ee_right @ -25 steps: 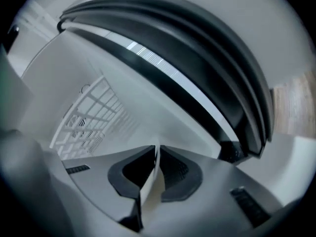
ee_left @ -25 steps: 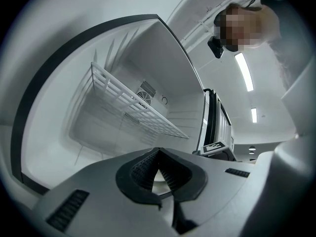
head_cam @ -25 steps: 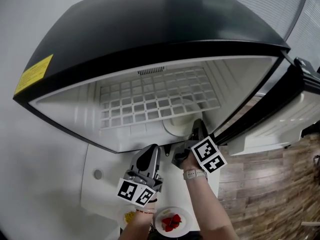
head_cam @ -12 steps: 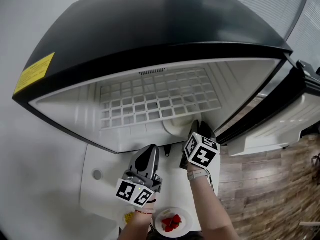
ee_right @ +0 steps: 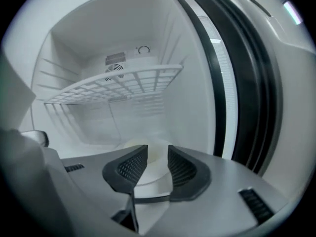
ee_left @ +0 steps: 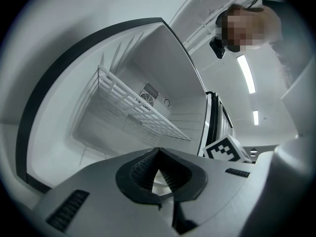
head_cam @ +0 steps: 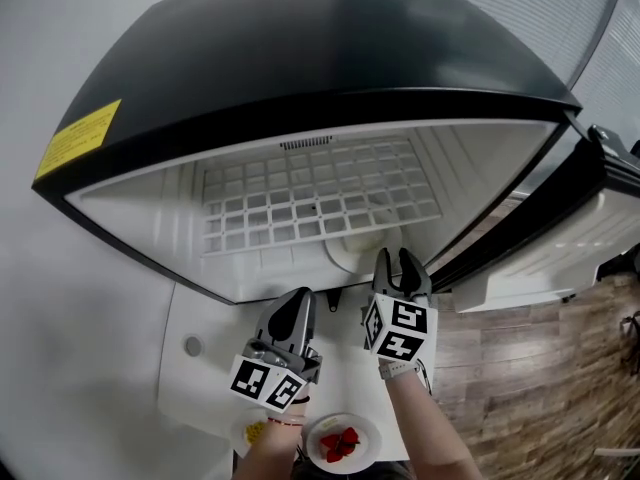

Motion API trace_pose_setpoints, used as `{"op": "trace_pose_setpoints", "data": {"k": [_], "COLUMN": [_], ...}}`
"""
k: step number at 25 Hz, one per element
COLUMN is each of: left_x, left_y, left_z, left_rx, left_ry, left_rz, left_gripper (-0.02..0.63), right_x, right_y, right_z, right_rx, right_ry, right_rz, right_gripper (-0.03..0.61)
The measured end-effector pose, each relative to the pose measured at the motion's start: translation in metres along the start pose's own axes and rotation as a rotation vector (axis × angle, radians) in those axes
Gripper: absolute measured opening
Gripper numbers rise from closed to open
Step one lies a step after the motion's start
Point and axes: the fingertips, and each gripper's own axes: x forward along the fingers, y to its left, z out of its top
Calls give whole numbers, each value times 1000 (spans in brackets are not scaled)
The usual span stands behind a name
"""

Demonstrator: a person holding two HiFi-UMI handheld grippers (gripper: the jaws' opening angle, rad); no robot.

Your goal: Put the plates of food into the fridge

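Observation:
A white plate (head_cam: 352, 249) lies on the fridge floor at the right, under the wire shelf (head_cam: 318, 204). My right gripper (head_cam: 398, 259) hovers at the fridge's mouth just in front of that plate. Its jaws have just been opening and nothing is between them. In the right gripper view the plate (ee_right: 154, 169) shows beyond the gap of that right gripper (ee_right: 157, 154). My left gripper (head_cam: 291, 304) is shut and empty, to the left outside the fridge, its left gripper (ee_left: 158, 150) tips meeting. A plate of strawberries (head_cam: 343, 442) and a plate of yellow food (head_cam: 255, 432) sit on the white table.
The black-topped fridge (head_cam: 300, 58) stands open, its door (head_cam: 560, 243) swung out to the right. The wire shelf (ee_right: 118, 85) spans the upper half of the compartment. A white table (head_cam: 205, 368) lies below the opening; wooden floor at the right.
The right gripper has rolled upright, opened its jaws off the plate's rim and drawn back a little toward me. The left gripper has stayed where it was.

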Motion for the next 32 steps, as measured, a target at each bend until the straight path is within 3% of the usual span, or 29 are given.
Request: {"op": "trace_pose_setpoints", "data": {"k": [5, 6, 8, 12, 22, 32], "left_x": [-4, -5, -8, -15, -52, -85], "left_y": [-10, -12, -19, -32, -47, -81], "left_z": [7, 8, 9, 17, 41, 65], "left_rx": [18, 18, 16, 25, 51, 95], "left_ry": [-4, -4, -4, 0, 6, -32], "left_rz": [-7, -13, -37, -79, -80, -76], "left_gripper": [6, 6, 6, 6, 6, 6], "right_x": [-40, -48, -63, -91, -149, -207], "right_y": [34, 40, 49, 62, 76, 89], "right_z": [3, 3, 4, 7, 22, 21], "right_rx": [-107, -134, -178, -162, -129, -158], "right_ry": [-36, -37, -49, -79, -125, -135], "right_rz": [200, 225, 255, 316, 377, 446], "right_gripper": [111, 104, 8, 8, 6, 7]}}
